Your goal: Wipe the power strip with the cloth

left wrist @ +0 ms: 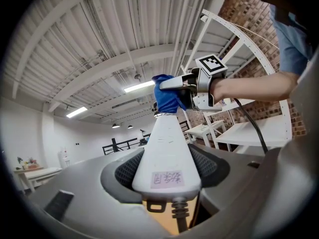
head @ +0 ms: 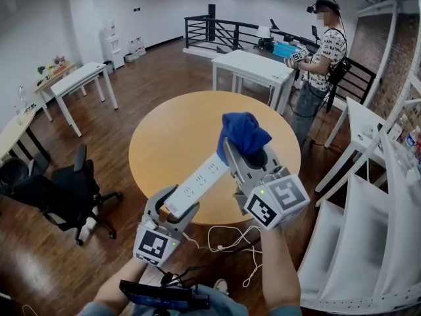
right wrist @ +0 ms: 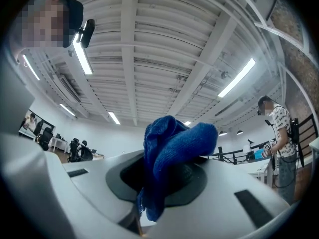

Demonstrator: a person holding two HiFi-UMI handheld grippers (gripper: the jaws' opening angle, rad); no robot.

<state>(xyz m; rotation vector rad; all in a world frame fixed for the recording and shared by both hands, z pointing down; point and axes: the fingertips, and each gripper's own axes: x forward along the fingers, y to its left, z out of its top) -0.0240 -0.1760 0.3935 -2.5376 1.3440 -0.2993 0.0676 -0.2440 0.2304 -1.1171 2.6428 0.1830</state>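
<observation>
Mid-wipe, I'd say: my left gripper (head: 173, 209) clamps the power strip (head: 200, 176), my right gripper (head: 245, 155) pinches the cloth (head: 243, 131) against its far end (next, a stroke toward the left jaws).

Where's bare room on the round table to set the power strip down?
The round table is bare from left rim to far rim. Crowded above the near right: left gripper holding the power strip, right gripper holding the blue cloth.
</observation>
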